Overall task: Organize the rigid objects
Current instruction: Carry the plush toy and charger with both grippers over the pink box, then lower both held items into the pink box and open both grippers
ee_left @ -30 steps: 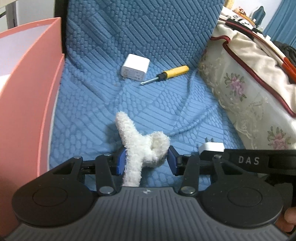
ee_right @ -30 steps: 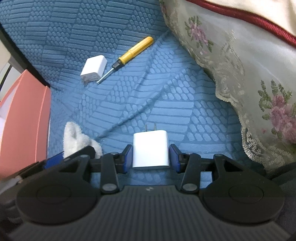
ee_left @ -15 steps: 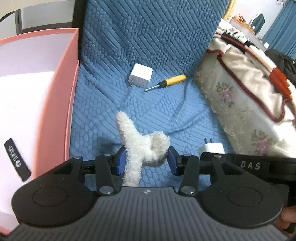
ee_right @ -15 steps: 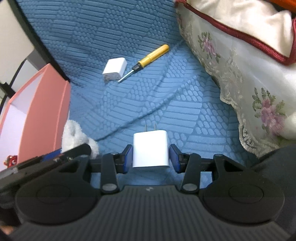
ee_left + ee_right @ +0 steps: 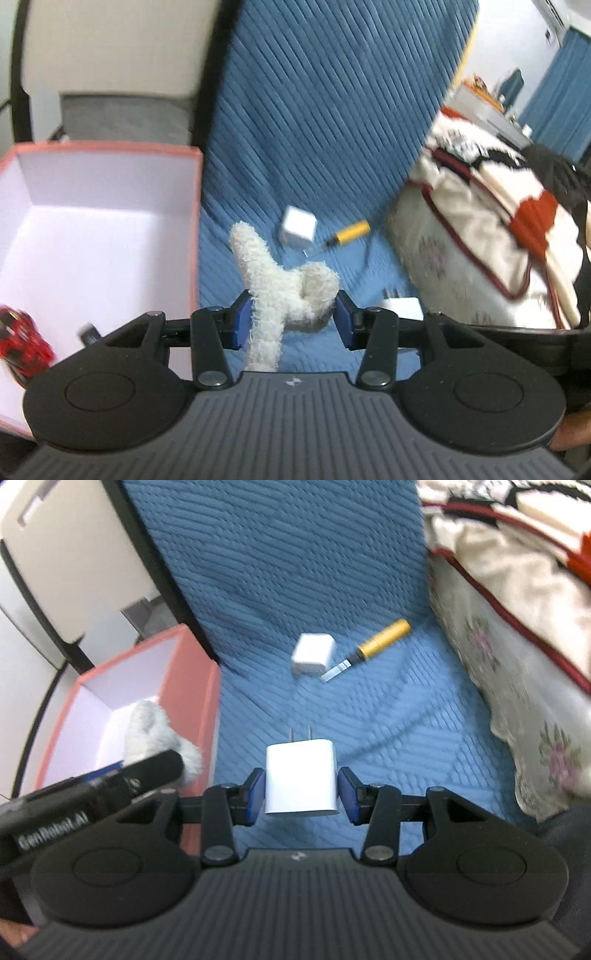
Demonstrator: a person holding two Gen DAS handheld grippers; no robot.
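My left gripper (image 5: 291, 317) is shut on a white fluffy plush toy (image 5: 277, 280) and holds it above the blue sofa seat, beside the pink box (image 5: 195, 221). My right gripper (image 5: 301, 794) is shut on a white plug charger (image 5: 301, 782), prongs pointing forward, lifted above the seat. A second white charger (image 5: 313, 653) and a yellow-handled screwdriver (image 5: 384, 638) lie farther back on the seat. The plush toy also shows in the right wrist view (image 5: 155, 734), in front of the box.
The pink box (image 5: 192, 686) stands open at the left; a red toy car (image 5: 22, 347) and a small black object (image 5: 88, 334) lie inside. A floral blanket (image 5: 517, 646) covers the right side. The sofa back (image 5: 332, 110) rises behind.
Both grippers have risen and pulled back with their loads. The left one has turned toward the box, whose inside now shows.
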